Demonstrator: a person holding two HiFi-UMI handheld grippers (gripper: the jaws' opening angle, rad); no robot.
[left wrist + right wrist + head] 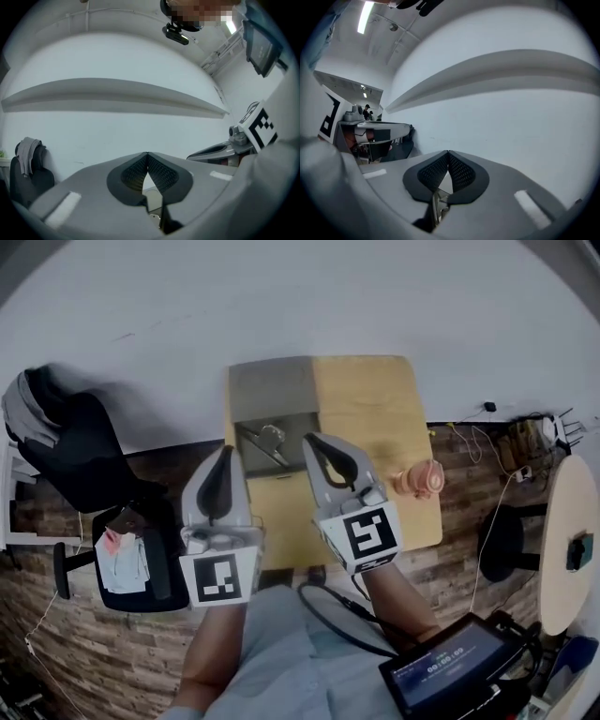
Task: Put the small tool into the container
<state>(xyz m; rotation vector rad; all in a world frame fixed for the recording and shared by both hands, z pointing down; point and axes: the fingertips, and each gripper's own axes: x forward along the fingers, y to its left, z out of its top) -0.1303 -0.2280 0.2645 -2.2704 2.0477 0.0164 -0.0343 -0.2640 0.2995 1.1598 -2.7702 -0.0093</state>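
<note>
- Closest to me hang the left gripper [224, 456] and the right gripper [319, 444], each clenched tip to tip on nothing and aimed level at the wall.
- Below them, the small tool [272, 437] seems to lie inside the container [307, 422] on the table [375, 395] (job done, I'd judge).
- Risk: neither gripper view shows the table, so lowering blind could clip the container's rim, jolting the tool out, or knock the pink object [418, 480] off the edge.

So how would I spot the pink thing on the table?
Find the light wooden table against the white wall. At its right edge sits the pink thing, small and rounded; the container on the left side is grey and square.
</note>
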